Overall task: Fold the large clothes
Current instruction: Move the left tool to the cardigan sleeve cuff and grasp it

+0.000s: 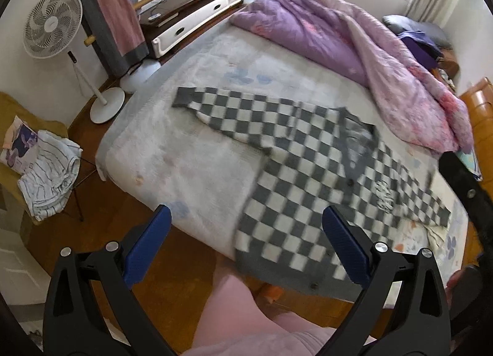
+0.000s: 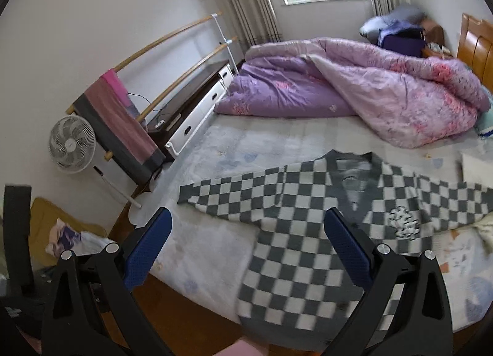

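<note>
A grey-and-white checkered cardigan (image 1: 295, 171) lies spread flat on the bed (image 1: 191, 152), face up, with both sleeves stretched out and its hem hanging over the near edge. It also shows in the right wrist view (image 2: 308, 232). My left gripper (image 1: 246, 242) is open and empty, held above the bed's near edge over the cardigan's hem. My right gripper (image 2: 246, 239) is open and empty, also above the near edge over the cardigan's lower left part. The right gripper's black body shows at the left wrist view's right edge (image 1: 468, 198).
A bunched purple-pink quilt (image 1: 354, 47) fills the far side of the bed. A standing fan (image 1: 54, 23), a rack with a hanging towel (image 1: 114, 14) and a low cabinet (image 1: 197, 14) stand left of the bed. A chair with clothes (image 1: 46, 165) stands at the near left.
</note>
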`<action>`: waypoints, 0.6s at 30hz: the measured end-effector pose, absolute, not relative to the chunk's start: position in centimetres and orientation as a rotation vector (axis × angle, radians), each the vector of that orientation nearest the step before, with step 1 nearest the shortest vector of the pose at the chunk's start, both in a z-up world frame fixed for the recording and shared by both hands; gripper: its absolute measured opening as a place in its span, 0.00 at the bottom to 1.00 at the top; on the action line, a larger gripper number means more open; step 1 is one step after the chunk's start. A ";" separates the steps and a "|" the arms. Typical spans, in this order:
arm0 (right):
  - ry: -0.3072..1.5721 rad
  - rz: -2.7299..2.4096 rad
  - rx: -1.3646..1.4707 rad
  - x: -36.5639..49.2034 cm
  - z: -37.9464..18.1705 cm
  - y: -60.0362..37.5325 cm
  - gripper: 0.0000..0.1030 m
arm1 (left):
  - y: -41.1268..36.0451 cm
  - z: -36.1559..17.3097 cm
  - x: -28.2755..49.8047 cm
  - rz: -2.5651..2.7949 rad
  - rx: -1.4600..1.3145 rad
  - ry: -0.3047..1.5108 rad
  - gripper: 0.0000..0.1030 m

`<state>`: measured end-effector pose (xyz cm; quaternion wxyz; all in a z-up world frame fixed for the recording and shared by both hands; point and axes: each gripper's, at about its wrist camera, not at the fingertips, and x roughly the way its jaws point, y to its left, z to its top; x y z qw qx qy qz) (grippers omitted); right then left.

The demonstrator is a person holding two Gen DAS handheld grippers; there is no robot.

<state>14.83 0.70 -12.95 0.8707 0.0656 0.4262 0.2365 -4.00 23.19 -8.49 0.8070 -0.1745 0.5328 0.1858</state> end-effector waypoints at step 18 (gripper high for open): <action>1.205 0.195 -0.017 26.6 -27.8 15.5 0.93 | 48.9 -30.1 11.5 0.523 -0.531 1.395 0.95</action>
